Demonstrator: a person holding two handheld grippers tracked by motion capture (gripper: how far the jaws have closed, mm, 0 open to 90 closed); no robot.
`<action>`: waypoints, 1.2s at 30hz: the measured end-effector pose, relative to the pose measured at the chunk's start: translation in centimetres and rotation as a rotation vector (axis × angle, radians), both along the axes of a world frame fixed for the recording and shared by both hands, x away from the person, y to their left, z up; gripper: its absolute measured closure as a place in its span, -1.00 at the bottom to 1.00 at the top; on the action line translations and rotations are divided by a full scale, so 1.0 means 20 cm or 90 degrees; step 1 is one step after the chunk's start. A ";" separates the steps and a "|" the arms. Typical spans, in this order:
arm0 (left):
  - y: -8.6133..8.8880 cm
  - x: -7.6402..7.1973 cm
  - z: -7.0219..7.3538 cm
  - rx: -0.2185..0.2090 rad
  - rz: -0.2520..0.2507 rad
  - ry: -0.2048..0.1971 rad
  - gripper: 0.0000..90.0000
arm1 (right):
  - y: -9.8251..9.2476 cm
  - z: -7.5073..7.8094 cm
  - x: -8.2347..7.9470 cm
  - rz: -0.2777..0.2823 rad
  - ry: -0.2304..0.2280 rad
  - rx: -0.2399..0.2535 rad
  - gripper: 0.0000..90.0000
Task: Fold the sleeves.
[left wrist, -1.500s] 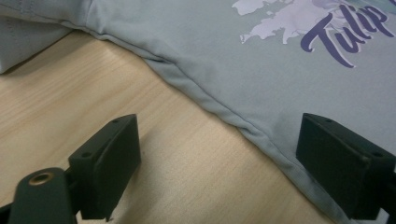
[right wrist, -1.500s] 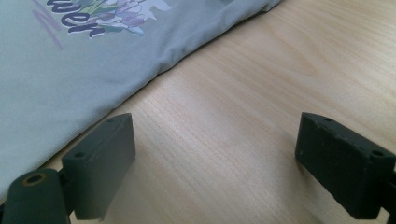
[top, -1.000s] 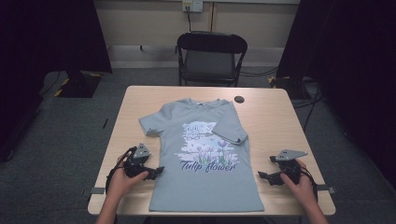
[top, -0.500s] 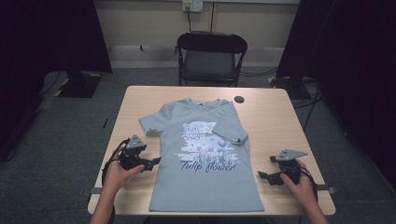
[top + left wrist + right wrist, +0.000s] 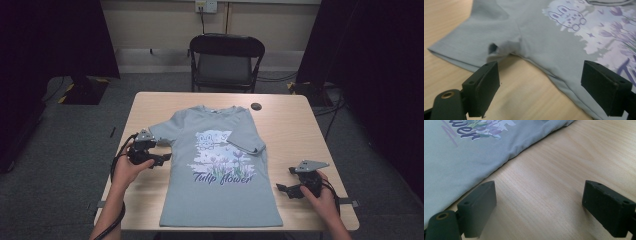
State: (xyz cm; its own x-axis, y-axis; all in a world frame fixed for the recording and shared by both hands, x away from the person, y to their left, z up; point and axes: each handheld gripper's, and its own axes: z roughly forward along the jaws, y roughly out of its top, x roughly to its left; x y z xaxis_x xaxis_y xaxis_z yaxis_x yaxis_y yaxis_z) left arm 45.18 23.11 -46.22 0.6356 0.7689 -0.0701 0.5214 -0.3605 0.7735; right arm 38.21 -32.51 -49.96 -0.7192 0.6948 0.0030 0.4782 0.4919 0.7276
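A pale blue T-shirt (image 5: 220, 170) with a rabbit and "Tulip flower" print lies flat on the wooden table (image 5: 290, 130), its right sleeve folded in over the chest. My left gripper (image 5: 162, 158) is open beside the shirt's left sleeve; in the left gripper view (image 5: 541, 87) the jaws straddle the underarm seam of the T-shirt (image 5: 529, 37). My right gripper (image 5: 283, 189) is open on bare wood at the shirt's lower right; in the right gripper view (image 5: 541, 207) the T-shirt's (image 5: 461, 157) side hem lies just left of the jaws.
A small dark round object (image 5: 256, 106) sits near the table's far edge. A black folding chair (image 5: 225, 60) stands behind the table. Bare wood lies on both sides of the shirt. Dark curtains hang left and right.
My left gripper has moved away from the person, from beside the shirt's lower left up to the left sleeve and underarm. The right gripper has stayed put.
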 end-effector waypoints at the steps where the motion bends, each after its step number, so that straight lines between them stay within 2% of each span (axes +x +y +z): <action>1: 0.00 0.02 0.01 -0.001 -0.001 -0.001 -0.67 | 0.00 0.00 0.00 0.000 0.000 0.000 -0.75; 4: 0.01 0.06 0.03 -0.006 0.002 0.002 -0.66 | 0.00 0.00 0.00 0.000 0.000 0.000 -0.75; 7: 0.01 0.10 0.05 0.003 0.003 0.002 -0.66 | 0.00 0.00 0.00 0.000 0.000 0.000 -0.75; 8: 0.01 0.11 0.06 -0.003 0.006 0.003 -0.66 | 0.00 0.00 0.00 0.000 0.000 0.000 -0.75; 21: 0.06 0.28 0.08 0.003 0.027 0.014 -0.66 | 0.00 0.00 0.00 0.000 0.000 0.001 -0.75; 24: 0.08 0.31 0.07 -0.007 0.040 0.014 -0.65 | 0.00 0.00 0.00 0.000 0.000 0.001 -0.75; 36: 0.11 0.47 0.02 0.009 0.053 0.033 -0.64 | 0.00 0.00 0.00 0.001 0.000 0.002 -0.75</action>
State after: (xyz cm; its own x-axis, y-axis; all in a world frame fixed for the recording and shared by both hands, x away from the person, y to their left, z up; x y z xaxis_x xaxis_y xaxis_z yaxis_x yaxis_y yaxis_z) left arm 54.58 25.32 -45.88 0.5652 0.8199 -0.0908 0.5897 -0.3246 0.7396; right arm 38.24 -32.54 -49.96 -0.7198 0.6942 0.0049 0.4776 0.4901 0.7291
